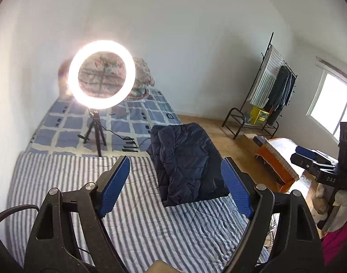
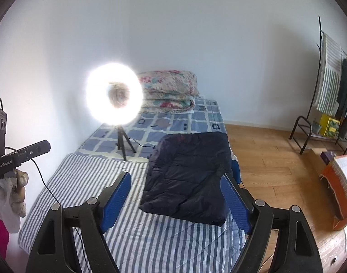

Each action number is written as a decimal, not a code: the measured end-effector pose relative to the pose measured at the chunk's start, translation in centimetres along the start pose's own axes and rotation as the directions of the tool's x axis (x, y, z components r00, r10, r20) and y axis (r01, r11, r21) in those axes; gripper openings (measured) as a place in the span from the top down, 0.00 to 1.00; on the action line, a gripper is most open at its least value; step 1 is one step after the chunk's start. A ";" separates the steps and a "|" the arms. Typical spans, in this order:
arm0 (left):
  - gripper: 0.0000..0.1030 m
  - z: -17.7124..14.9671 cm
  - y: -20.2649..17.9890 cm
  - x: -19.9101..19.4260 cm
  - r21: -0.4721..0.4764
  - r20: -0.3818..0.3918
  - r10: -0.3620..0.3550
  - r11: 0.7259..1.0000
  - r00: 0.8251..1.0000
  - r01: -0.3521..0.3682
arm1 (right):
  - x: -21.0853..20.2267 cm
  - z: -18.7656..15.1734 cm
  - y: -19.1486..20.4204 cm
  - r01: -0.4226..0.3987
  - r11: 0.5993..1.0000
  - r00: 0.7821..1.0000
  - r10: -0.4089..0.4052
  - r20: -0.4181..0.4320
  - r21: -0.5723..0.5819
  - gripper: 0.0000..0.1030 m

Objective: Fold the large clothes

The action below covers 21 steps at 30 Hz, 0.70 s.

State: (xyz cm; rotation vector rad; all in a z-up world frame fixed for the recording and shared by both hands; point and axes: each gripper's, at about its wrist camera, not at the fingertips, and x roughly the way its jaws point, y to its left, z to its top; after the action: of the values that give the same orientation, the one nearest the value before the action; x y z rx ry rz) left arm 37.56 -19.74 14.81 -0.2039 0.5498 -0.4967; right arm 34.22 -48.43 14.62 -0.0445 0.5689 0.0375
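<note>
Ring light (image 1: 101,74) glares, blown out; fisheye-bent edges

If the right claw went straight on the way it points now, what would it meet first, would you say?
Most likely the folded navy quilted jacket on the striped bed cover; it lies between and ahead of the open right claw. Depth is uncertain.

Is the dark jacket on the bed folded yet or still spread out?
Folded: the navy quilted jacket lies as a compact rectangle on the striped bedcover, no sleeves spread.
</note>
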 end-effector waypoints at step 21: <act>0.05 -12.7 -3.1 -21.8 0.161 0.151 0.228 0.954 0.962 -0.251 | -16.4 -9.8 12.2 0.006 0.997 0.990 0.006 0.140 -0.080 0.00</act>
State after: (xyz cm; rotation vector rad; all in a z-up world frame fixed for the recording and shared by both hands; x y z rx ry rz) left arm 13.30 -12.14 15.00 0.0034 0.3924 -0.2905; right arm 14.52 -37.11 14.80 -0.1194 0.4269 0.0630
